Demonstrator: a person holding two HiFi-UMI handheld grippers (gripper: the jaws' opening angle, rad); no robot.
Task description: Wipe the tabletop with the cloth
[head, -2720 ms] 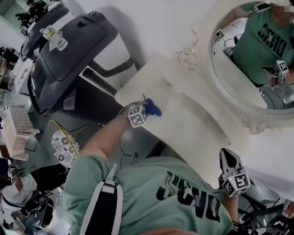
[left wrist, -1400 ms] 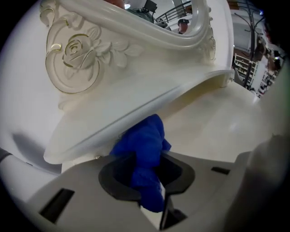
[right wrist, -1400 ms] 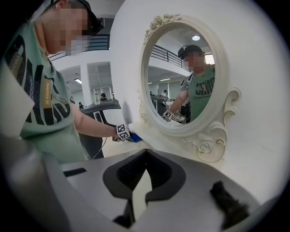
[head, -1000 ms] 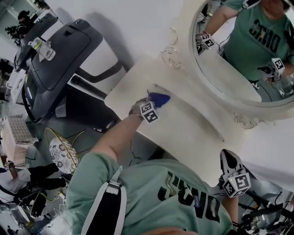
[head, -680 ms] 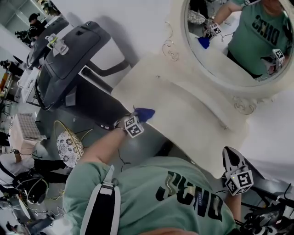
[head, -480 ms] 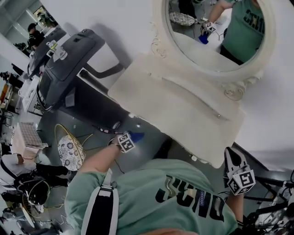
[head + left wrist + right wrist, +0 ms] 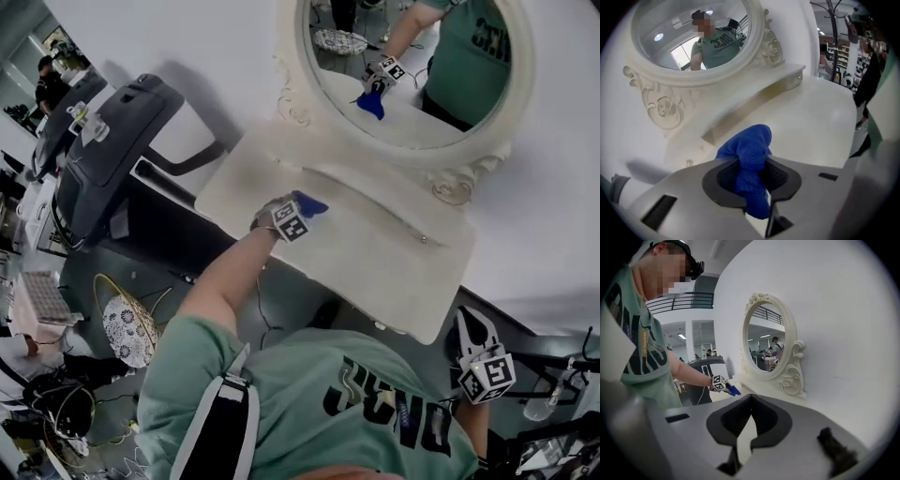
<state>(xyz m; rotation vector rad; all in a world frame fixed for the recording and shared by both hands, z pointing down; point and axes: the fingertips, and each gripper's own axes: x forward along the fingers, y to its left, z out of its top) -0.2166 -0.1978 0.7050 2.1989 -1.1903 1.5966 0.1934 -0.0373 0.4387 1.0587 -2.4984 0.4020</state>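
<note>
The left gripper view showed the left gripper (image 7: 752, 183) clenched on the blue cloth (image 7: 749, 154), a thick wad pinched between the dark pads with a rounded tuft pushing out ahead of the jaws and a short tail hanging behind. In the head view the cloth sat just inside the front edge of the tabletop (image 7: 375, 253), toward its left end; whether the tuft was pressing on the surface or hovering just over it could not be told.

The right gripper (image 7: 750, 423) was idle, its jaws drawn together on nothing with only a slit of light between them. It was held low, off the right front corner.

The step in hand looked like a wiping pass. To do it well, the gripper probably needed tilting so the tuft, not the hard jaw tips, met the top, then long overlapping strokes from the left end toward the right front corner. The back strip below the low step (image 7: 754, 101) would want its own pass, since dust would likely gather in that angle.

The cloth looked like nubbly, plush microfibre (soft enough to flatten under light pressure). The tabletop was a smooth cream slab with rounded corners and a faint sheen, so it should glide easily. Behind it, the oval mirror (image 7: 412, 84) stood in a carved, scrolled frame.
</note>
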